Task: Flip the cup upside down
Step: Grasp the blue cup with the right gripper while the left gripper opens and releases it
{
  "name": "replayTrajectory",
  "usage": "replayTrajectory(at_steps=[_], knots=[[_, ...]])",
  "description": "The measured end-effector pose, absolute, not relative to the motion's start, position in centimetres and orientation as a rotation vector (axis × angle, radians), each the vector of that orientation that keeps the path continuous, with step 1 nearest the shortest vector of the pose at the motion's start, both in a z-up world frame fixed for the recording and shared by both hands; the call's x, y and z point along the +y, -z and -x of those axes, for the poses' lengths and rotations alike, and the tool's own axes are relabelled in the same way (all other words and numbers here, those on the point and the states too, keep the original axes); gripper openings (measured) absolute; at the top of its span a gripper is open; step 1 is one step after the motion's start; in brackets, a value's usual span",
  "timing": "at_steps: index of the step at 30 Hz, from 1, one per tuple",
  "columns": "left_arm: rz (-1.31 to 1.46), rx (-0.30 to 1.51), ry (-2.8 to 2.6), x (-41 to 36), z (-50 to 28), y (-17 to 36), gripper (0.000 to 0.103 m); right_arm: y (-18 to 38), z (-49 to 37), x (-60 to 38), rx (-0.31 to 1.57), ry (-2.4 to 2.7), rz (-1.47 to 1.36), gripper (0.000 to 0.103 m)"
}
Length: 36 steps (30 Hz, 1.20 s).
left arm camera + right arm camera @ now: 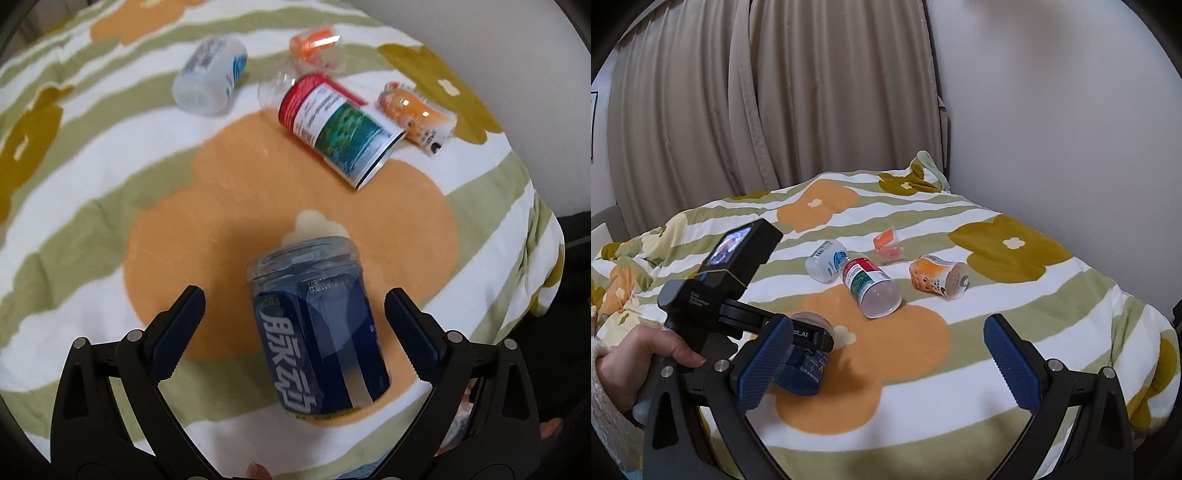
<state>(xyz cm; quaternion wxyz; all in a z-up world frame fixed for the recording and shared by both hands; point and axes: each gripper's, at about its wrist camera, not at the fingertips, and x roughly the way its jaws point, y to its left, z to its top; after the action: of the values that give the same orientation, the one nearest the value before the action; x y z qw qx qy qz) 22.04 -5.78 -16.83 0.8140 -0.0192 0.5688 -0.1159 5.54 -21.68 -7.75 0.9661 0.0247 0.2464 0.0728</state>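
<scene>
A clear cup with a dark blue label point(317, 332) stands on the bedspread between my left fingers, its flat end up and tilted slightly. My left gripper point(293, 314) is open, one finger on each side of the cup, neither touching it. In the right wrist view the same cup point(807, 369) shows low at the left, partly hidden behind the left gripper's body point(738, 306) and my right finger. My right gripper point(886, 350) is open and empty above the bedspread.
Several other cups lie on their sides on the flowered bedspread point(110, 155): a white one point(210, 77), a red and green labelled one point(332, 129), an orange one point(417, 114) and a small clear one with orange inside point(317, 48). Curtains point(775, 92) and a wall point(1052, 110) stand behind.
</scene>
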Motion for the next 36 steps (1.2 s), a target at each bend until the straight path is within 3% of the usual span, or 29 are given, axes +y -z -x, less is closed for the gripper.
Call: replayTrajectory(at_steps=[6, 13, 27, 30, 36], knots=[[-0.047, 1.027, 0.223, -4.9, -19.1, 12.1, 0.097, 5.9, -6.5, -21.4, 0.525, -0.209, -0.045, 0.103], [-0.008, 0.929, 0.238, -1.8, -16.1, 9.2, 0.097, 3.9, -12.7, -19.6, 0.801, -0.436, -0.050, 0.103], [-0.078, 0.882, 0.186, 3.1, -11.8, 10.9, 0.097, 12.4, -22.7, -12.9, 1.368, -0.476, -0.009, 0.103], [-0.072, 0.861, 0.205, 3.5, -11.2, 11.1, 0.097, 14.3, -24.2, -12.4, 1.434, -0.446, -0.016, 0.090], [-0.046, 0.847, 0.228, 4.2, -10.8, 11.5, 0.097, 16.6, -25.8, -11.3, 1.524, -0.423, -0.043, 0.079]])
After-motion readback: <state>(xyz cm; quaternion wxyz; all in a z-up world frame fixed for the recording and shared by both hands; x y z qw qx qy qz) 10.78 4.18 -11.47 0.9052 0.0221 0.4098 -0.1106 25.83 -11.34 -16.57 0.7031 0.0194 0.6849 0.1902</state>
